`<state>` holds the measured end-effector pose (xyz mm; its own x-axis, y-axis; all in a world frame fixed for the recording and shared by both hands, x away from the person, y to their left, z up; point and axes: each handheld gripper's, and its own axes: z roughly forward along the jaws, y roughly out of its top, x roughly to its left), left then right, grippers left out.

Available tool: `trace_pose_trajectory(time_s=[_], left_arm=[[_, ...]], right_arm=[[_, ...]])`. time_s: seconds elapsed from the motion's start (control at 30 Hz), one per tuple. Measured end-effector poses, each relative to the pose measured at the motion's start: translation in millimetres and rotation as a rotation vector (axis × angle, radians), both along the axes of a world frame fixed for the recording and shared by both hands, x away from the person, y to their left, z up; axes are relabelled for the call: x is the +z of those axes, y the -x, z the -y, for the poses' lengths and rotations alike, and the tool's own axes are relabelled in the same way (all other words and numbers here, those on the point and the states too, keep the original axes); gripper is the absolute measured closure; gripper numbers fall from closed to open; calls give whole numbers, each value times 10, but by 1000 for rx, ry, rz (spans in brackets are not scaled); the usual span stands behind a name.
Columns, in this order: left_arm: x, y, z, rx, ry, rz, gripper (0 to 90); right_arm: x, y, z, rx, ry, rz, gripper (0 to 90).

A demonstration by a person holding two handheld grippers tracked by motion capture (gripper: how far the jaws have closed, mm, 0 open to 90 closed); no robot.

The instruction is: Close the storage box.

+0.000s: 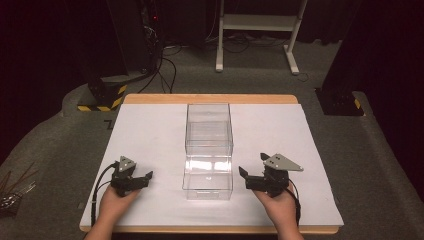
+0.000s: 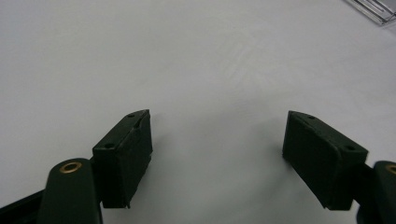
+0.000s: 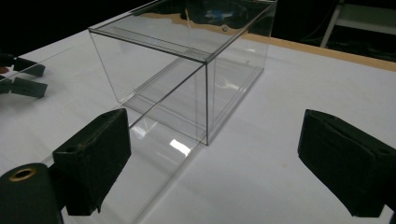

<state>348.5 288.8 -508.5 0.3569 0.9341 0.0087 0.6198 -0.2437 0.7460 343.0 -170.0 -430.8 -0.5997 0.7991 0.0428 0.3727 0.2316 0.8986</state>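
In the high view, a clear plastic box point(image 1: 209, 150) is seen standing mid-table on the white sheet point(image 1: 150, 135), between the left gripper point(image 1: 141, 179) and the right gripper point(image 1: 247, 177); a dark mark at the sheet's left edge cannot be read. In the left gripper view, the jaws are spread over bare sheet, holding nothing. In the right gripper view, the jaws are likewise spread and empty, with the box just ahead; no label is legible.

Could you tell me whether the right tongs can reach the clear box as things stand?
Probably yes: the right tongs are open, aimed at the clear box, with only bare white table between them.
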Motion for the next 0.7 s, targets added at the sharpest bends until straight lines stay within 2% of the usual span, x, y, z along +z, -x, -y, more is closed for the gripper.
trace_pose_trajectory(time_s=[0.1,0.4,0.7], left_arm=[[0,-1,-1,0,-1,0,241],[0,0,0,0,0,0,241],[-1,3,4,2,1,0,241]], right_arm=[[20,26,-39,15,9,9,95],[74,94,-112,48,-19,20,95],[57,167,-195,95,-45,-1,94]])
